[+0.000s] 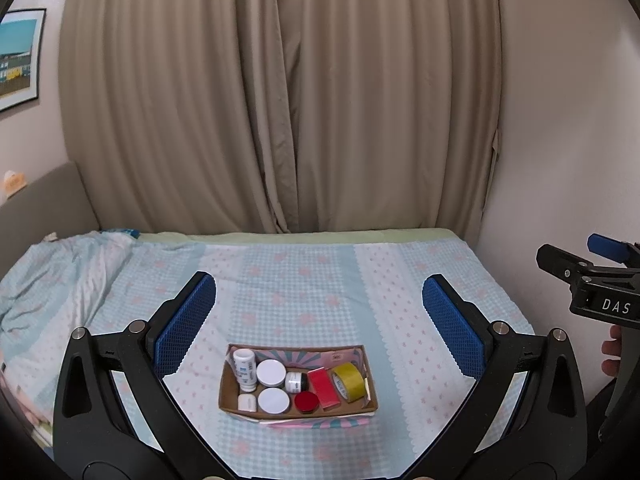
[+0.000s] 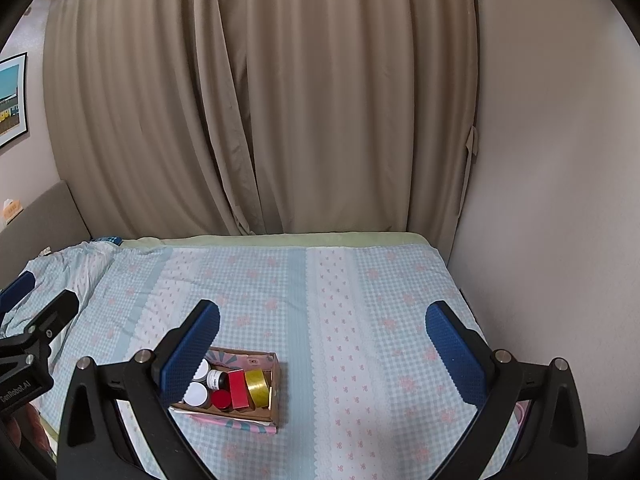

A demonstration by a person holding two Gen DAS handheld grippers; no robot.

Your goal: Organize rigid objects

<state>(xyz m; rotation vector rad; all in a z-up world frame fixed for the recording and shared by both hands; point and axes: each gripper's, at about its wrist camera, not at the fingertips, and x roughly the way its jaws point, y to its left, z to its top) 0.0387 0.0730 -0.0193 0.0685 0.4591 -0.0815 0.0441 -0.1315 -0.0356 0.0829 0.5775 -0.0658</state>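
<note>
A shallow cardboard box (image 1: 228, 398) lies on the bed and holds several small objects: a white bottle (image 1: 245, 369), two white-lidded jars (image 1: 271, 373), a small dark jar (image 1: 296, 382), a red-lidded jar (image 1: 307, 401), a red box (image 1: 324, 389) and a yellow tape roll (image 1: 349, 381). My left gripper (image 1: 319, 300) is open and empty, held above and in front of the box. My right gripper (image 2: 322, 328) is open and empty, to the right of the box (image 2: 274, 384); its left finger (image 2: 188, 354) hides the box's left part.
The bed is covered by a light blue checked sheet (image 1: 304, 280) with a rumpled blanket (image 1: 60, 276) at the left. A beige curtain (image 1: 280, 100) hangs behind it and a wall (image 2: 540, 200) borders its right side. The right gripper's body (image 1: 600, 292) shows at the left wrist view's right edge.
</note>
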